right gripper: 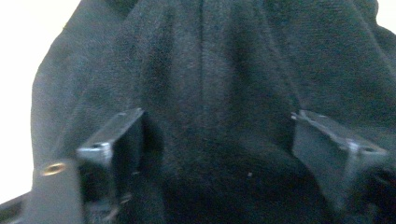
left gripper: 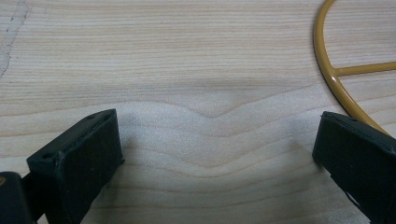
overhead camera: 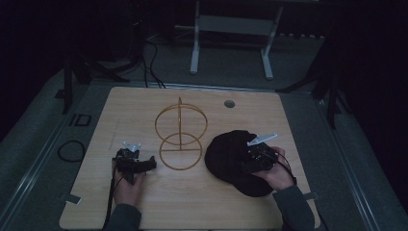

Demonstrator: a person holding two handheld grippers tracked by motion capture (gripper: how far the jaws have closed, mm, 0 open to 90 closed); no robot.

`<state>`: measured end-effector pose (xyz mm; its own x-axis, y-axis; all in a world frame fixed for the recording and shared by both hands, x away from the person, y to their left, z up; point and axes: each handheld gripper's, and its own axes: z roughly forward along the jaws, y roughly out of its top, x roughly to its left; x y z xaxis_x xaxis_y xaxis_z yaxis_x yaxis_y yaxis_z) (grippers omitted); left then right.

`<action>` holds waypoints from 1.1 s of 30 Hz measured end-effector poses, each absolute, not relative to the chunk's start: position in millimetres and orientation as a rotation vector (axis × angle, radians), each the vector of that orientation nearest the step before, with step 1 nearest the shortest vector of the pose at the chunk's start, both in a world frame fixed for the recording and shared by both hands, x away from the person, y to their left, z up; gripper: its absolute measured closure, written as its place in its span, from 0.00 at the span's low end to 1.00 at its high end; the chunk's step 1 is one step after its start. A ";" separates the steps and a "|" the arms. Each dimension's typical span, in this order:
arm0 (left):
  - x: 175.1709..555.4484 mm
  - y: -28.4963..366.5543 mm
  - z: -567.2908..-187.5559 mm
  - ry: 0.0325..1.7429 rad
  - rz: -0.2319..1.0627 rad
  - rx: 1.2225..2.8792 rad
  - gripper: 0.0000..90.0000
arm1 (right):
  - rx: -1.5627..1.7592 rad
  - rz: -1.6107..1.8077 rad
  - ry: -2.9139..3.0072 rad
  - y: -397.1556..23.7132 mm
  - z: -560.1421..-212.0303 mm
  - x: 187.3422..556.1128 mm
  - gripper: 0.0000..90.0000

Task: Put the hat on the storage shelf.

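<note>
A black cloth cap [overhead camera: 230, 154] lies on the right half of the wooden table [overhead camera: 144, 202]. My right gripper [overhead camera: 250, 161] rests over it, jaws spread wide apart; in the right gripper view the dark fabric [right gripper: 219, 84] spans the gap between them, and nothing is clamped. A gold wire stand [overhead camera: 181, 137], made of an upright ring over a flat base ring, sits at the table's middle. My left gripper [overhead camera: 150, 163] is open just left of the base ring, low over bare wood; its own view has the gold ring [left gripper: 327, 70] curving past the right jaw.
A round grommet hole [overhead camera: 229, 103] sits near the table's far edge. Beyond the table stand a white desk frame [overhead camera: 231, 43] and dark tripod legs [overhead camera: 327, 91]. A coiled cable [overhead camera: 71, 150] lies on the floor at the left.
</note>
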<state>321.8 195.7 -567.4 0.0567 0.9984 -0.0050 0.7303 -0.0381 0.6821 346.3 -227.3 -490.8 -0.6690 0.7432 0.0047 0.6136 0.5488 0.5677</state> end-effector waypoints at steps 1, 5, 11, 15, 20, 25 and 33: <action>321.8 195.7 -567.4 1.725 0.675 1.823 0.01 | 1.138 0.797 2.550 -227.3 -490.8 346.3 0.26; 321.8 195.7 -567.4 1.725 0.675 1.823 0.01 | 1.132 0.784 2.559 -229.6 -490.0 345.7 0.46; 321.7 195.7 -567.4 1.726 0.675 1.823 0.01 | 1.110 0.712 2.579 -228.0 -490.6 345.1 0.74; 321.7 195.7 -567.4 1.726 0.675 1.823 0.01 | 1.101 0.707 2.600 -228.7 -488.8 345.7 0.85; 321.8 195.7 -567.4 1.726 0.675 1.823 0.01 | 1.086 0.688 2.623 -228.3 -483.5 347.6 0.90; 321.8 195.7 -567.4 1.726 0.675 1.823 0.01 | 1.055 0.674 2.634 -227.3 -475.7 349.9 0.91; 321.8 195.7 -567.3 1.726 0.674 1.824 0.01 | 0.993 0.636 2.671 -225.9 -463.5 354.2 0.92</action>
